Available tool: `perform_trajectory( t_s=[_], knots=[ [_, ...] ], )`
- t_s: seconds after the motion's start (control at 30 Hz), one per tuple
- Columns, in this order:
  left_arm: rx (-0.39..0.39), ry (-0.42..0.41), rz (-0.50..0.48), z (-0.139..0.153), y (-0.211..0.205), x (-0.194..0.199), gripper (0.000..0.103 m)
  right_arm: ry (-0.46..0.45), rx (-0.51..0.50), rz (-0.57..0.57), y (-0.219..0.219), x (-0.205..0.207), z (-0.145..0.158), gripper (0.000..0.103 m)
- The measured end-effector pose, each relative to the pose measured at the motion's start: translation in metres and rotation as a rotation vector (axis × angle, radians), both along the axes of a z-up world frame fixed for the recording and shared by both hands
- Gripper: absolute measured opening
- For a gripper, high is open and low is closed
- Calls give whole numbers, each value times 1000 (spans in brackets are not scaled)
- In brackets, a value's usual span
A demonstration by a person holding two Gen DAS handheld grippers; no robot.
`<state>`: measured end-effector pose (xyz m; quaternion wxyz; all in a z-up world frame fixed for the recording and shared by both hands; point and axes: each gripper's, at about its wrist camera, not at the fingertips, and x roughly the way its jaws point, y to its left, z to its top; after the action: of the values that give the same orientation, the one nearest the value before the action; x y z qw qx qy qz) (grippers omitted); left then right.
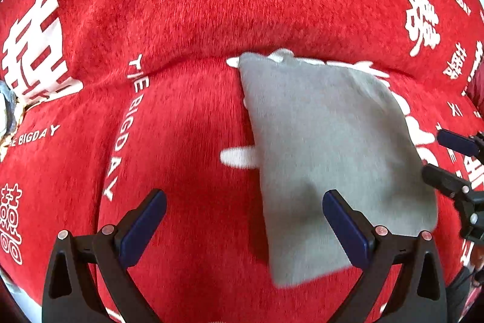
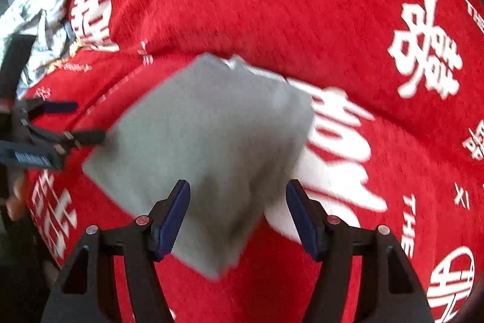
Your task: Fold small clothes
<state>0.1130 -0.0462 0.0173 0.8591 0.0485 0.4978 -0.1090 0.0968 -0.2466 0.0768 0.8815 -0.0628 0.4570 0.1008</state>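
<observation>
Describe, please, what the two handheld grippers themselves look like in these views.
Both look alike. The left gripper and right gripper each have two black plastic fingers on angular, triangulated black linkages with cut-outs. The inner pads are dark navy blue and flat. Small round silver pivot pins with reddish centres mark the joints. No cables or sleeves are visible.

Bright, even light — motion blur, fisheye-bent edges, soft shadows.

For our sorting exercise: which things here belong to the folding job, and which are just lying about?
Belongs to the job:
grey cloth
left gripper, open
right gripper, open

Just lying about:
red blanket
crumpled white fabric
</observation>
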Motion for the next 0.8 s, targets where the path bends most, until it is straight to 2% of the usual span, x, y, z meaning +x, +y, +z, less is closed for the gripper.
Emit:
perform_trajectory(
  t_s=[0.07, 0.13, 0.17, 0.23, 0.33, 0.4, 0.43, 0.47, 0.5, 0.53, 0.57, 0.67, 0.8],
  knots=[
    [-4, 13, 17, -5, -1, 12, 103, 8, 9, 18, 14, 20, -4, 69],
    [13, 38, 32, -19, -2, 26, 103, 55, 69, 23, 20, 38, -16, 69],
    [-6, 52, 38, -22, -1, 30, 103, 101, 106, 18, 21, 50, -28, 69],
    [-86, 94, 52, -27, 7, 37, 103, 146, 111, 9, 20, 61, -48, 69],
    [-127, 109, 37, -26, 20, 41, 103, 120, 188, -15, 1, 63, -49, 69],
    [-111, 105, 82, -25, 32, 45, 103, 106, 190, -44, -13, 60, -45, 67],
    [-87, 108, 143, -23, 42, 49, 103, 103, 155, -57, -17, 59, -42, 67],
    [-104, 107, 161, -21, 47, 50, 103, 105, 117, -72, -22, 58, -40, 68],
    [-161, 107, 170, -17, 53, 53, 103, 103, 93, -92, -27, 58, -35, 70],
    [-223, 114, 180, -14, 56, 55, 103, 94, 92, -99, -30, 57, -29, 70],
    [-251, 122, 187, -13, 56, 58, 103, 83, 108, -95, -33, 58, -24, 70],
    [-268, 146, 130, -14, 29, 65, 103, 57, 124, -77, -27, 69, -11, 70],
    [-173, 174, -3, -29, -24, 74, 103, 76, 73, 0, -2, 88, -21, 70]
  ],
)
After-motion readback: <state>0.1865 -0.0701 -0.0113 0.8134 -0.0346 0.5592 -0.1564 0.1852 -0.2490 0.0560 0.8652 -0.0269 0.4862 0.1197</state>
